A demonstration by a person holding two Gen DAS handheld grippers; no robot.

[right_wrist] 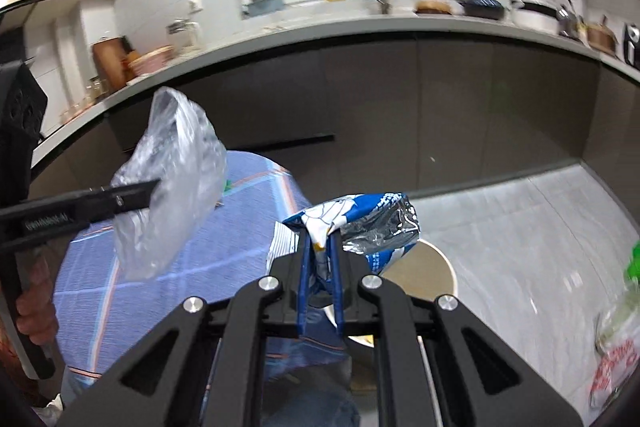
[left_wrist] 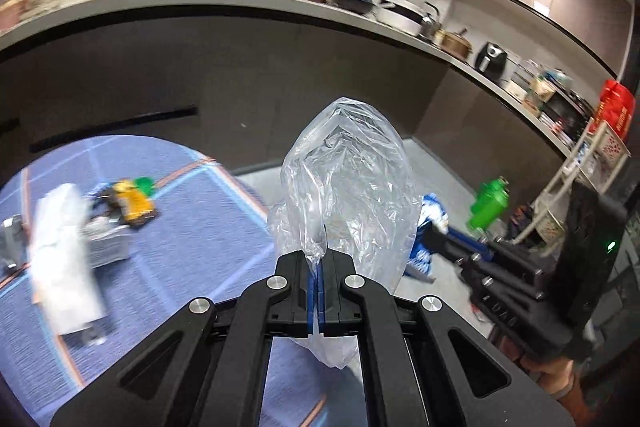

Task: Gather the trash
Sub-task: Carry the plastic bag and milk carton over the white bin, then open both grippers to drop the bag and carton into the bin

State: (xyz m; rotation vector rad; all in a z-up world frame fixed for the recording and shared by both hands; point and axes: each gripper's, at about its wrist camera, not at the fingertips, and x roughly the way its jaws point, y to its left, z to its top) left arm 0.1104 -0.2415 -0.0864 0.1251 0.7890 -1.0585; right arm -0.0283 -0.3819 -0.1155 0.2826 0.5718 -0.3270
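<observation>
Clear plastic bag (left_wrist: 344,183) pinched in left fingers (left_wrist: 320,267); right fingers (right_wrist: 320,255) narrowly clamp blue-white wrapper (right_wrist: 360,223).

The right gripper (right_wrist: 320,259) pinches a crumpled blue-and-white foil snack wrapper (right_wrist: 360,223) between its blue pads, above a white bin (right_wrist: 440,267) on the pale floor. To the left, the left gripper (right_wrist: 154,191) holds a clear plastic bag (right_wrist: 176,187) over a round table with a blue checked tablecloth (right_wrist: 248,219).
</observation>
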